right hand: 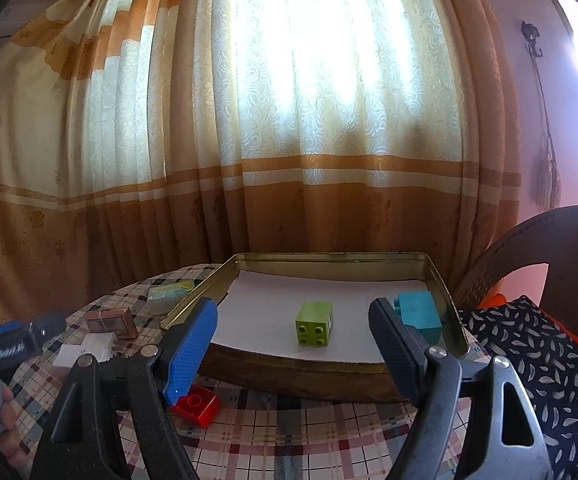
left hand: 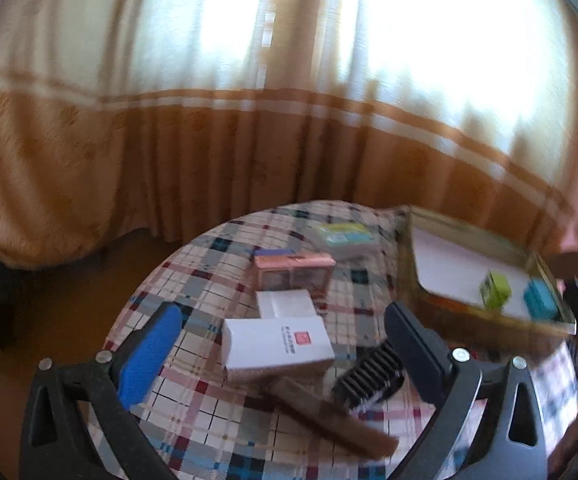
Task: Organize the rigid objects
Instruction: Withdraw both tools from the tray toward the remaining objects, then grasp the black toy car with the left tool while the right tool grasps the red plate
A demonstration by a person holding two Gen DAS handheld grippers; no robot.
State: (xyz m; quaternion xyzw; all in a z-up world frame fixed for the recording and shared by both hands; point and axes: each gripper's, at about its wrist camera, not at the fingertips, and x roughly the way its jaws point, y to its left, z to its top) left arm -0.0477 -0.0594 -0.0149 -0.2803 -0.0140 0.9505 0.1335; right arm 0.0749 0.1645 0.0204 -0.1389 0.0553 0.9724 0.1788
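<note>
Tin tray [right hand: 447, 292] at the far right of the surface [right hand: 289, 432], lined with white paper. Two bricks already in it: green brick [right hand: 313, 323] near the tray's middle, lying on its side with studs facing the camera; blue brick [right hand: 419, 314] against the right wall. That reads as the part of the sorting already done.

Still out on the plaid cloth: red brick [right hand: 196, 404] just in front of the tray's near wall, at its left end. Left of the tray, a cluster: white box [left hand: 279, 346] with a red mark, a smaller white box [left hand: 287, 304] behind it, pink case [left hand: 293, 270], clear case [left hand: 343, 236] with a yellow-green label farthest off. Nearer the camera, a black comb [left hand: 369, 378] and a brown comb [left hand: 329, 416]. Most of the job appears left.

Right tongs [right hand: 293, 332]: released, jaws wide, nothing between the pads. The green brick shows in the gap but sits beyond, inside the tray. The red brick lies low, just under the tip of the blue left finger; contact cannot be told.

Left tongs [left hand: 285, 336]: released, empty, hovering over the cluster. The white box with the red mark lies between the fingers, beyond the tips, combs nearer by the right finger. View blurred.
</note>
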